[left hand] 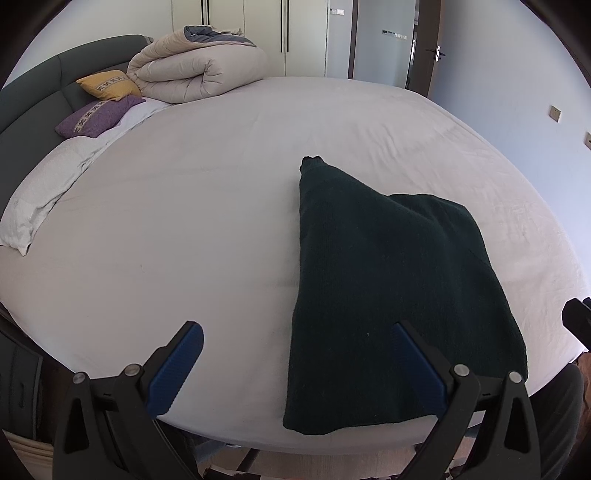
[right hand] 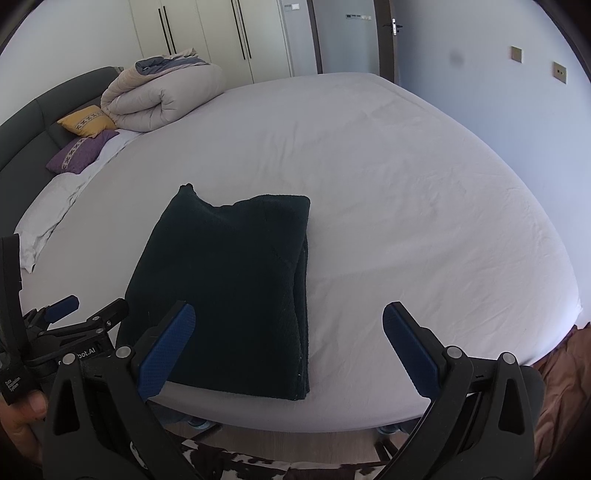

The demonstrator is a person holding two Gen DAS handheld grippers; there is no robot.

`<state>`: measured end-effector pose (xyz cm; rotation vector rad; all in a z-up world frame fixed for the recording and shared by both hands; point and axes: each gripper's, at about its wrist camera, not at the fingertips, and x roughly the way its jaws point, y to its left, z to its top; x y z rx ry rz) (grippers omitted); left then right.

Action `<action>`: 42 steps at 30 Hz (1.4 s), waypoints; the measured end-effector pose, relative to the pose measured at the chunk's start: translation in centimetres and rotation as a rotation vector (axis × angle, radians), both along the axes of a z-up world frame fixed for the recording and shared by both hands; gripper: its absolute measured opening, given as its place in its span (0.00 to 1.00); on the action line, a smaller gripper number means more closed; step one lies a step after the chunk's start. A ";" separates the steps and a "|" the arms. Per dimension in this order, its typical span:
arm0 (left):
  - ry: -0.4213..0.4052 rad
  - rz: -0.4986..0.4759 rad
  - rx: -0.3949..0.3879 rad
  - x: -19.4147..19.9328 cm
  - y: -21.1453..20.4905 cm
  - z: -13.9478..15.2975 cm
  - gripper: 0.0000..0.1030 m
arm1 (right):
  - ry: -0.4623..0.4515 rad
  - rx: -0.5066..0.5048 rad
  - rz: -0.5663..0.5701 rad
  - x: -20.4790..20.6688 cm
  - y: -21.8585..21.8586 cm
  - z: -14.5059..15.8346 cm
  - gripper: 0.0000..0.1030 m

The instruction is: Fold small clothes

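The left gripper (left hand: 295,365) is spread wide with nothing between its blue pads (left hand: 173,373), hovering over the near edge of the bed (left hand: 221,184); its right finger stands in front of the near part of a dark green knitted garment (left hand: 388,295), but whether it touches the cloth cannot be told. The right gripper (right hand: 288,350) is likewise wide open and empty, with its left pad (right hand: 166,350) in front of the near left part of the same garment (right hand: 229,288) and its right pad over bare sheet. In the right wrist view the left gripper (right hand: 70,314) shows at the near left, just beside the garment's left edge, with a hand (right hand: 22,413) wrapped round its handle. The garment lies folded into a thick stack near the near edge of the bed, its layered edges showing along its right side and a small corner poking out at its far left. The pale sheet around it is lightly wrinkled. Well apart from it, at the far left, lie a white pillow (left hand: 40,195), a purple cushion (left hand: 96,118), a yellow cushion (left hand: 109,85) and a rolled beige duvet (left hand: 195,70) against a dark green headboard (left hand: 37,96). Beyond the bed stand white wardrobe doors (left hand: 258,33) and a door (left hand: 424,48) at the far right.
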<state>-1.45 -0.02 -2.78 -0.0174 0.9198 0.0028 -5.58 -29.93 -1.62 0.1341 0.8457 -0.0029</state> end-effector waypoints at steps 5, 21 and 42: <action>0.003 -0.002 -0.008 0.0 0.2 -0.1 1.00 | 0.003 -0.001 -0.003 0.1 0.1 -0.1 1.00; 0.007 -0.006 -0.012 -0.1 0.0 -0.3 1.00 | 0.017 -0.002 -0.008 0.7 0.7 -0.9 1.00; 0.013 -0.013 -0.010 -0.1 -0.1 -0.6 1.00 | 0.032 0.003 -0.011 0.8 0.9 -1.6 1.00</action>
